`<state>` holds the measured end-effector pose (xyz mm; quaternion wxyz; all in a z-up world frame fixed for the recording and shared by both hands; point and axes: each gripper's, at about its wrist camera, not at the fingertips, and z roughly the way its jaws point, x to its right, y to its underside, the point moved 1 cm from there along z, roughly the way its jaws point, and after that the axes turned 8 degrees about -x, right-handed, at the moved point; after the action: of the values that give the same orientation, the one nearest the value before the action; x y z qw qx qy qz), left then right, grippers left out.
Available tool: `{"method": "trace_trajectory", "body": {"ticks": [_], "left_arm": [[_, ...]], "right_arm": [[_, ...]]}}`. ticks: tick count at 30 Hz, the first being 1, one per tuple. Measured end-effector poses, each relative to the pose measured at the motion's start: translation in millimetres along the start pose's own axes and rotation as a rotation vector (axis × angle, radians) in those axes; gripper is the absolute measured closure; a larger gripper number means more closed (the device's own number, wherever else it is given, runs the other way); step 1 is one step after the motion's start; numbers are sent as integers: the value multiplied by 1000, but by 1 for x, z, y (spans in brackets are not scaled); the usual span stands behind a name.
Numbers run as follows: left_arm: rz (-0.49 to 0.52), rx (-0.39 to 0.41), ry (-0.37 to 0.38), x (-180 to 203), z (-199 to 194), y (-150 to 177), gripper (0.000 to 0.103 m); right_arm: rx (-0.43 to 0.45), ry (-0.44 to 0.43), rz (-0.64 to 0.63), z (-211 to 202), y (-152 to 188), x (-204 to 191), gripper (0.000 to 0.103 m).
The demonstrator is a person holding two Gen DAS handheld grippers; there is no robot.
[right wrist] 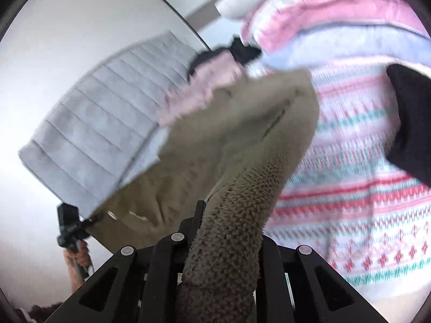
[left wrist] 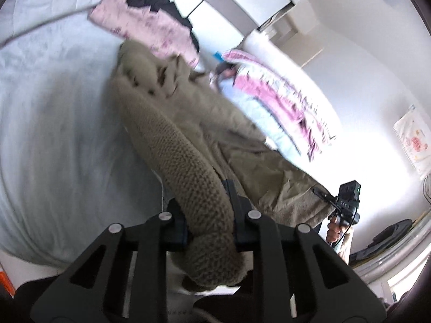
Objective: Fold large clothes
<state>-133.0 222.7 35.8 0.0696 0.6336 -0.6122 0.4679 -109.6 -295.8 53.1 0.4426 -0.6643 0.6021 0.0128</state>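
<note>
Both grippers (left (left wrist: pixel 207 210), right (right wrist: pixel 223 231)) clamp olive jacket (left wrist: pixel 188 123)

Olive-khaki coat (left wrist: pixel 188 123), fleecy knit-textured trim, smoother fabric body. Held up by two edges, stretched between them, far end trailing onto pale grey quilted bedding. Thick fleecy edge bunched into roll in foreground of both wrist views (right wrist: pixel 231 228). Upper part of coat overlaps pink patterned garment. Picture motion-blurred.

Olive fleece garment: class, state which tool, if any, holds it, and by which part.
Both hold the olive fleece garment: the left tool and the right tool each clamp a bunched, woolly edge. Which edge cannot be told.
</note>
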Motion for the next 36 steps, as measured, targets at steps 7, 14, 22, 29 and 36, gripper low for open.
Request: {"method": "trace_trajectory", "body": {"ticks": [7, 14, 22, 29, 36], "left_arm": [[15, 92, 21, 11, -32, -2, 81], [10, 111, 22, 10, -66, 32, 81], [55, 170, 79, 34, -114, 48, 80], [13, 190, 83, 12, -76, -30, 79], [40, 232, 2, 8, -16, -128, 78]], "right_arm": [[63, -68, -22, -32, 2, -16, 89], [66, -87, -26, -63, 51, -29, 89], [152, -95, -44, -115, 79, -53, 89], [187, -92, 46, -80, 14, -19, 89], [223, -44, 99, -21, -81, 15, 89]]}}
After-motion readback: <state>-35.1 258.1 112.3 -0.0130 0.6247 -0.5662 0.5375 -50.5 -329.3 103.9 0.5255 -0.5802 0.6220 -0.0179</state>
